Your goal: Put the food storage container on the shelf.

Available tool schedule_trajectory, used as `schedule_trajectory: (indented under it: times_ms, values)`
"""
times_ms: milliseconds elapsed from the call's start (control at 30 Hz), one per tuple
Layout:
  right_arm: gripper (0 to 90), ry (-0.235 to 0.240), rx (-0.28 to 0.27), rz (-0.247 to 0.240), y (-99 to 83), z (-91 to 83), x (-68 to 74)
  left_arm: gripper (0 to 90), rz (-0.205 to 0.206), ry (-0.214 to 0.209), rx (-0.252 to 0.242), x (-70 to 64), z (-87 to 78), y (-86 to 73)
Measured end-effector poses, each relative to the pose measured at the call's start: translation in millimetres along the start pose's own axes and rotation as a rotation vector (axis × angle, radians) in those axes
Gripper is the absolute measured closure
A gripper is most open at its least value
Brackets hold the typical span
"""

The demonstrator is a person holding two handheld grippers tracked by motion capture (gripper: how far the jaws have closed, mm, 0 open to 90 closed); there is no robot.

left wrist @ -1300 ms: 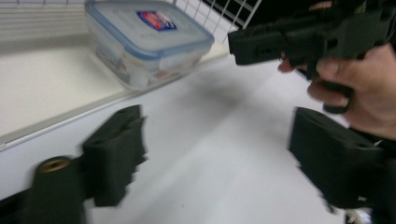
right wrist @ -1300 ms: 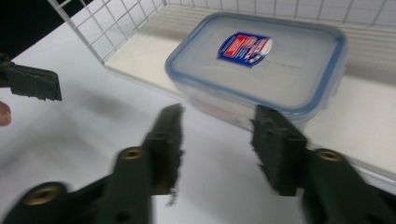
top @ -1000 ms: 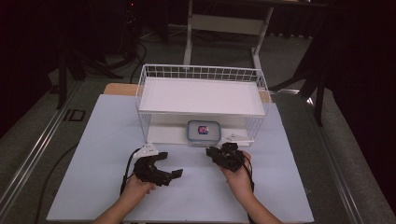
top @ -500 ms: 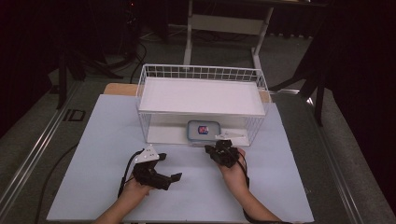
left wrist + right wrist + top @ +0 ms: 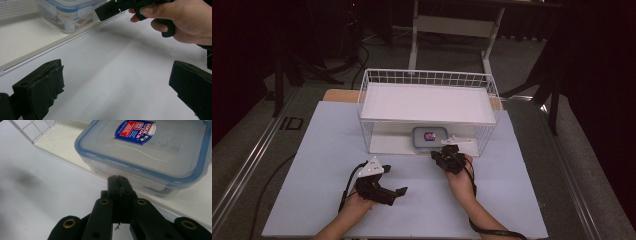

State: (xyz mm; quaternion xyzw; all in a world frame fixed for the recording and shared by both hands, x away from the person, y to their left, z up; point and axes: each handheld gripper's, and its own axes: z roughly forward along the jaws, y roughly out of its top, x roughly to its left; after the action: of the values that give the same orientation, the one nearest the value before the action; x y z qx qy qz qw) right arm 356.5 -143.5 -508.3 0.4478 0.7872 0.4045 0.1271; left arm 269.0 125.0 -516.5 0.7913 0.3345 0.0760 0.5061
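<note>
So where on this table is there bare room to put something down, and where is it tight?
The white mat is bare to the left of the wire rack, and again right of the right gripper. The rack's top shelf is free too. It is crowded on the lower shelf, where the right gripper's shut fingers point at the lidded container. The left gripper hangs open near the front.
</note>
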Motion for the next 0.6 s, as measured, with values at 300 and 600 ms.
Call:
schedule_trajectory:
  times_ms: [300,600]
  values:
    - [89.9,0.003,-0.001,-0.004,5.8,11.1,2.5,0.6,-0.004,0.006,-0.015,2.7,-2.3,-0.8]
    - [89.9,-0.009,-0.009,-0.011,14.8,23.3,4.7,0.6,-0.008,0.005,-0.023,4.1,-3.8,-1.0]
